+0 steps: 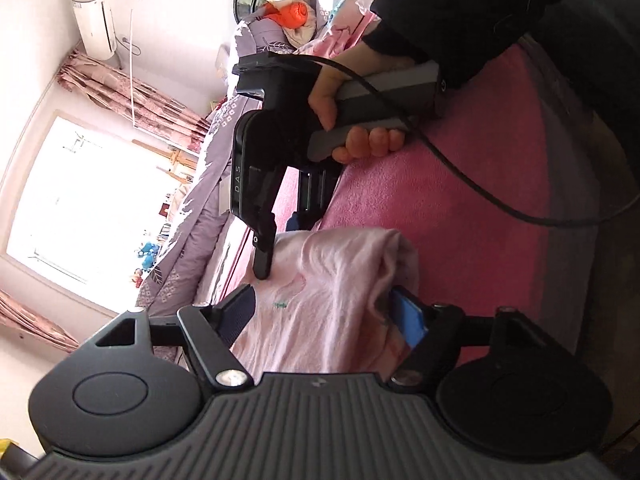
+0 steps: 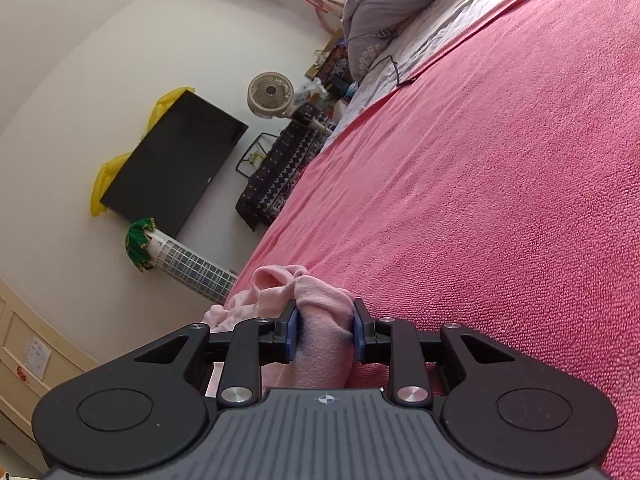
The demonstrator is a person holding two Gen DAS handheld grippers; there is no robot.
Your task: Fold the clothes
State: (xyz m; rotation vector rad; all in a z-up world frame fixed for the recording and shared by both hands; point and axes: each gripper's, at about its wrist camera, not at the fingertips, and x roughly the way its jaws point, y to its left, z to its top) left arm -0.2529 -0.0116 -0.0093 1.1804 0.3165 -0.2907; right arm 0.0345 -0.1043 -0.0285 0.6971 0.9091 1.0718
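Observation:
A pale pink garment (image 1: 332,304) lies on the pink bed cover (image 1: 460,208), partly folded with a thick fold at its right edge. My left gripper (image 1: 324,312) stands open wide around the garment, its blue pad (image 1: 408,322) against the folded edge. My right gripper (image 1: 280,248), held by a hand, comes down onto the garment's far edge. In the right wrist view my right gripper (image 2: 325,332) is shut on a bunched fold of the pink garment (image 2: 320,312), with more cloth bunched beyond the fingers.
A grey patterned quilt (image 1: 188,216) lies along the far side of the bed, also in the right wrist view (image 2: 384,4). A black cable (image 1: 460,168) trails across the cover. A television (image 2: 172,164), fan (image 2: 270,94) and tower heater (image 2: 188,264) stand by the wall.

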